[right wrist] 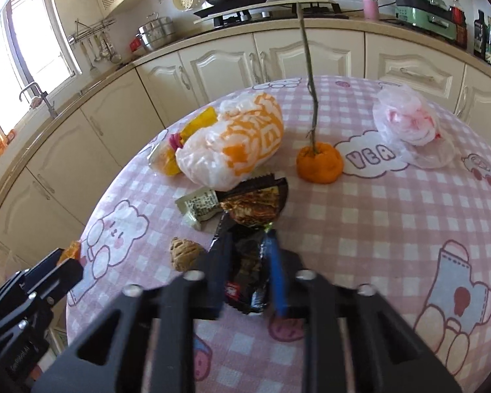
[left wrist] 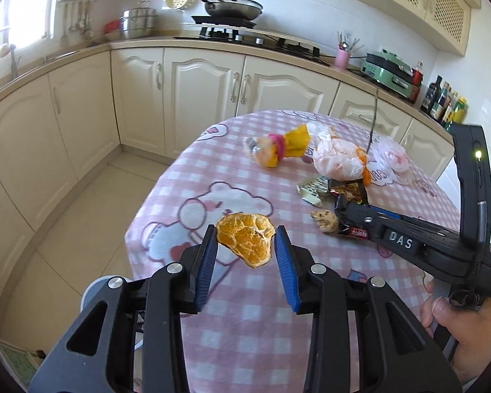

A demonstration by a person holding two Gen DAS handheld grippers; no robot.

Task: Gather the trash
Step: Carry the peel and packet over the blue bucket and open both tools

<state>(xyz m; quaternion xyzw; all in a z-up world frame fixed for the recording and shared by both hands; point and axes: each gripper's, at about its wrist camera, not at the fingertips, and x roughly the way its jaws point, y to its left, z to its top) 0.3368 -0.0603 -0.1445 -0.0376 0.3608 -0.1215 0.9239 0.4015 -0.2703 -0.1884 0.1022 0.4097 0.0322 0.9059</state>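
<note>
My left gripper is shut on a piece of orange peel and holds it above the near left edge of the pink checked table. My right gripper is shut on a black snack wrapper low over the table; it also shows in the left wrist view. Close by lie a brown walnut-like lump, a green-white wrapper and a brown foil wrapper. An orange with a twig stands further back.
An orange-and-white plastic bag, a yellow wrapper with a pink band and a clear bag with red print lie on the table's far half. Cream kitchen cabinets and tiled floor lie beyond the table's left edge.
</note>
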